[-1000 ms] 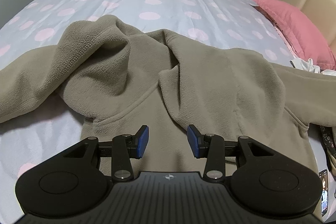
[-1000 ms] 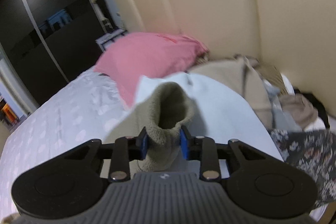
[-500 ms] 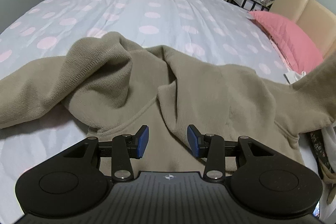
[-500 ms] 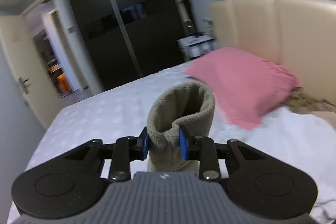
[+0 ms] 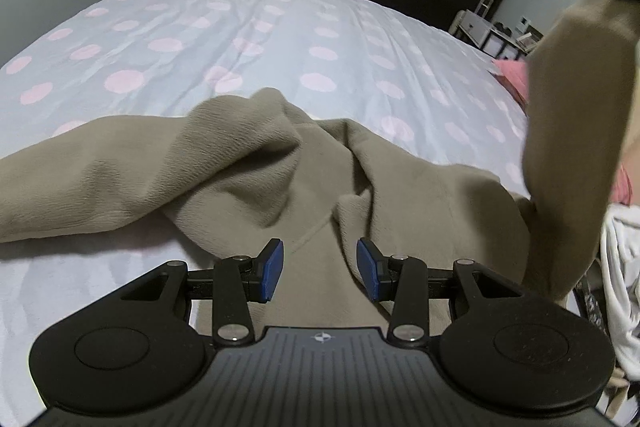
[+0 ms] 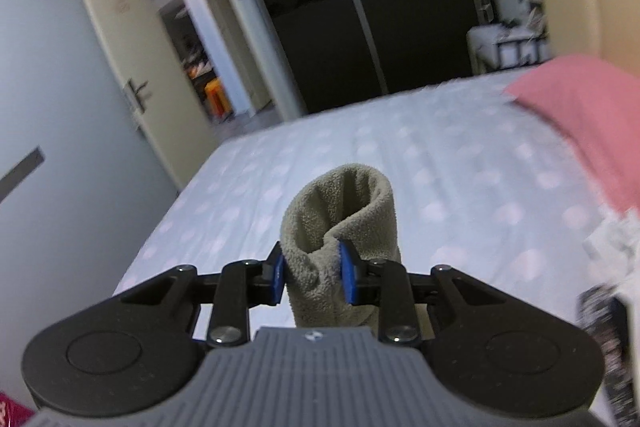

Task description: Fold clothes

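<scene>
Right now I have the right claw (image 6: 311,273) clamped on the cuff of the fleece's sleeve (image 6: 340,219), lifted clear above the bed (image 5: 248,27). The fleece (image 5: 240,179) itself lies rumpled on the spotted cover, just ahead of my left claw (image 5: 320,269), whose jaws stand apart and empty. To do this well, I judge I should carry the sleeve across the chest, keep it taut, lay it flat, and pin the body with the left.

Dim, even indoor light with soft shadows. Both fisheye views curve strongly and darken at the corners. The right wrist view is motion-blurred; the left is mostly sharp.
</scene>
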Motion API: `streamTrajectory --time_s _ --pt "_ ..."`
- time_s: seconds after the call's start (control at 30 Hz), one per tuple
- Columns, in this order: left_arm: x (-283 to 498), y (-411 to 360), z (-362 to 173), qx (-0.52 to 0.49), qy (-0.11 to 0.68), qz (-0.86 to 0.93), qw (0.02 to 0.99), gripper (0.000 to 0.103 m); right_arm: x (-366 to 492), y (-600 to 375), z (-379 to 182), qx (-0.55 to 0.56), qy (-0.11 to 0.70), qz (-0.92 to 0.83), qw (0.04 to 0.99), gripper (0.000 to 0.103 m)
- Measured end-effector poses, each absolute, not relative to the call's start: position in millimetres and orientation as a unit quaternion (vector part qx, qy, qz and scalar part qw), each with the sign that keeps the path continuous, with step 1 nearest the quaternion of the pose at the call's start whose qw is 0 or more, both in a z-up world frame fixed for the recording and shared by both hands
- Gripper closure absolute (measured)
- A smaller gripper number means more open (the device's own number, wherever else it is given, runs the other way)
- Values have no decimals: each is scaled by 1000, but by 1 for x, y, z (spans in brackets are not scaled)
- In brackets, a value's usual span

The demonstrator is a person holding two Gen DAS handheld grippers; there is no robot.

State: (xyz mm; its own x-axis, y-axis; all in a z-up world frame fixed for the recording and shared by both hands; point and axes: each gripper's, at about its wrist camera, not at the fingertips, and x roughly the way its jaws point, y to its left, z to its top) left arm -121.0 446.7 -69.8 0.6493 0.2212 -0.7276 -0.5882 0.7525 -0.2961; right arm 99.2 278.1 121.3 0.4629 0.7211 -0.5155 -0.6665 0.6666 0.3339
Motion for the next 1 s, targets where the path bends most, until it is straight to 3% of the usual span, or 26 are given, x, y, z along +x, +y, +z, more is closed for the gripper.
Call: streamTrajectory --time_s 0.4,0.53,0.8,1.0 --pt "-124 471 -76 -267 361 263 854 65 59 384 -22 -13 415 440 796 72" --pt "-124 475 -80 -269 368 269 848 65 61 400 -55 -4 455 451 768 63" --pt "-125 471 -80 -260 372 267 850 65 59 382 -52 11 453 482 750 60" --pt "-126 470 -82 -261 374 272 847 65 77 321 -67 -49 429 442 786 60"
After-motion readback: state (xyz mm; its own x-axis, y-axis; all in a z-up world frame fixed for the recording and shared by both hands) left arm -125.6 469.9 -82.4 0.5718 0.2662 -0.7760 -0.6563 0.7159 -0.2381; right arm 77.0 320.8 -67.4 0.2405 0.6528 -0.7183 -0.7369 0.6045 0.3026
